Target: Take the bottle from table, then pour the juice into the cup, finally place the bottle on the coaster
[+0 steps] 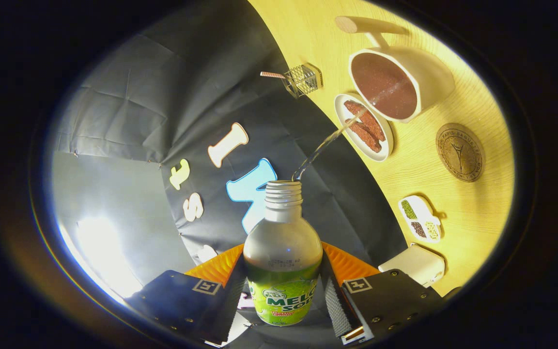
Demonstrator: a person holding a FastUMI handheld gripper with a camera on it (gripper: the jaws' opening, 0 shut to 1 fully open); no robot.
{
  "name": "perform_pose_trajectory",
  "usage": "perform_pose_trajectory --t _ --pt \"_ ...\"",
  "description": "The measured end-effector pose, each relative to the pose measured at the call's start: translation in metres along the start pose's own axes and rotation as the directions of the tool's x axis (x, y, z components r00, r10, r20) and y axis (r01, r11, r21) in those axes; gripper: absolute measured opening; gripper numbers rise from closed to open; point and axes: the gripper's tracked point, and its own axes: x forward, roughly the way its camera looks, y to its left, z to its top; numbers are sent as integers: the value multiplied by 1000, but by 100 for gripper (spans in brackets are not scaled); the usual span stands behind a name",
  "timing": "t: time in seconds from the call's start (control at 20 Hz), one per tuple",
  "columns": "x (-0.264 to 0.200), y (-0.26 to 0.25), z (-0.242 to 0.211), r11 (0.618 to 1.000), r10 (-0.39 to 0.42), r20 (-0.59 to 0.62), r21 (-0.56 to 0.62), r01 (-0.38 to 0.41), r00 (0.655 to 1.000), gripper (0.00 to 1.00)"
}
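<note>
Gripper (283, 295) pinching tilted bottle (283, 261) between both fingers; juice stream (337, 133) arcing into cup (395, 87); coaster (459, 152) beside cup, bare.

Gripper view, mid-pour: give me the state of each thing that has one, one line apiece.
gripper: shut on the bottle, one finger on each side.
bottle: uncapped, tipped toward the table, partly full.
juice stream: running from the bottle mouth to the cup.
cup: upright, holding liquid, stream landing inside.
coaster: bare, beside the cup.
small plate: holds brown pieces, under the stream's path.
</note>
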Motion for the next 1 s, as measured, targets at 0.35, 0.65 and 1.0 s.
perform_pose_trajectory --t 0.35,0.65,1.0 --pt "-3 -20 31 999 -32 46 -15 33 998 77" --pt "-5 -39 53 997 -66 75 -33 69 995 77" --pt "-2 -54 57 995 -90 79 -44 94 993 77"
